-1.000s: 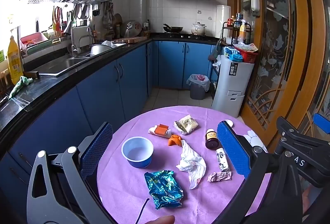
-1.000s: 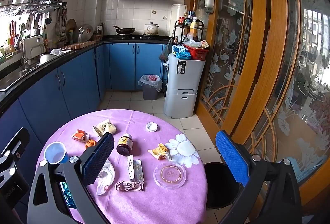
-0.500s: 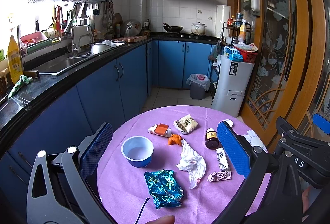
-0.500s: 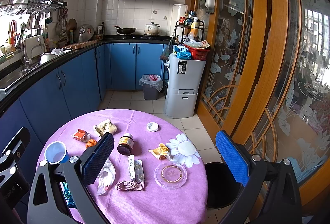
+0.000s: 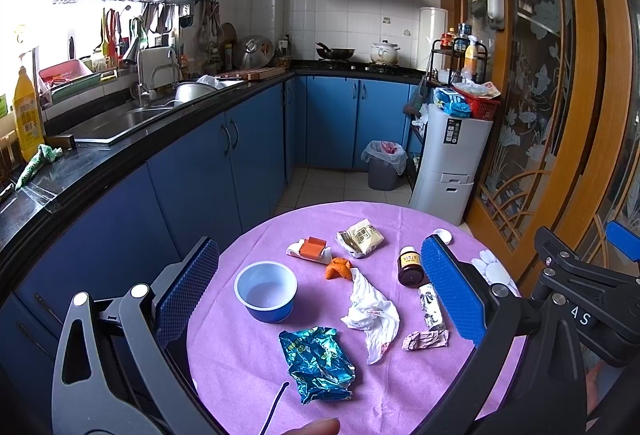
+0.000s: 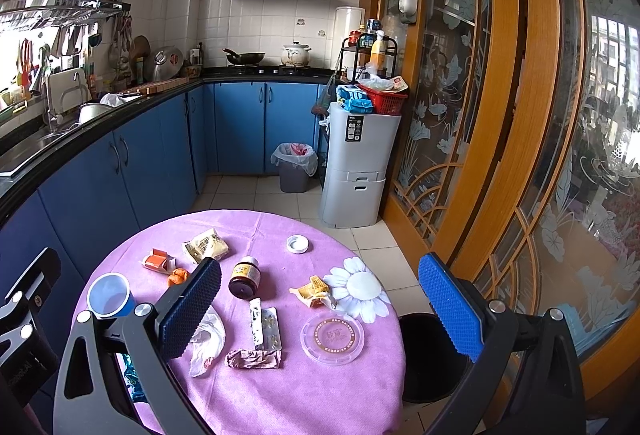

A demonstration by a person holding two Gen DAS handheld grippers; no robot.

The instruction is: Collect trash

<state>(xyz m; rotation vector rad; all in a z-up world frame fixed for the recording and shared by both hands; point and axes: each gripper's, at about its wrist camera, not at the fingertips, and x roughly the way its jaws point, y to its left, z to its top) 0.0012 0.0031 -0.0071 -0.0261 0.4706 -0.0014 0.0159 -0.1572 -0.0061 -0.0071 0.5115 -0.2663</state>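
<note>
Trash lies on a round table with a purple cloth [image 5: 240,363]: a blue foil wrapper [image 5: 316,363], a crumpled white tissue [image 5: 372,315], a pink crumpled wrapper [image 5: 425,339], a blister pack [image 6: 265,323], an orange peel [image 5: 338,267], a beige packet [image 5: 360,237] and a yellow wrapper [image 6: 314,291]. My left gripper [image 5: 320,299] is open and empty, held above the table's near side. My right gripper [image 6: 320,311] is open and empty above the table. A black bin [image 6: 432,355] stands on the floor to the right of the table.
A blue cup [image 5: 266,291], a dark bottle [image 6: 244,277], a white cap [image 6: 297,244], a clear lid [image 6: 332,335] and a flower coaster [image 6: 360,287] are on the table. A lined grey bin [image 6: 294,171] stands by the cabinets. A counter runs along the left.
</note>
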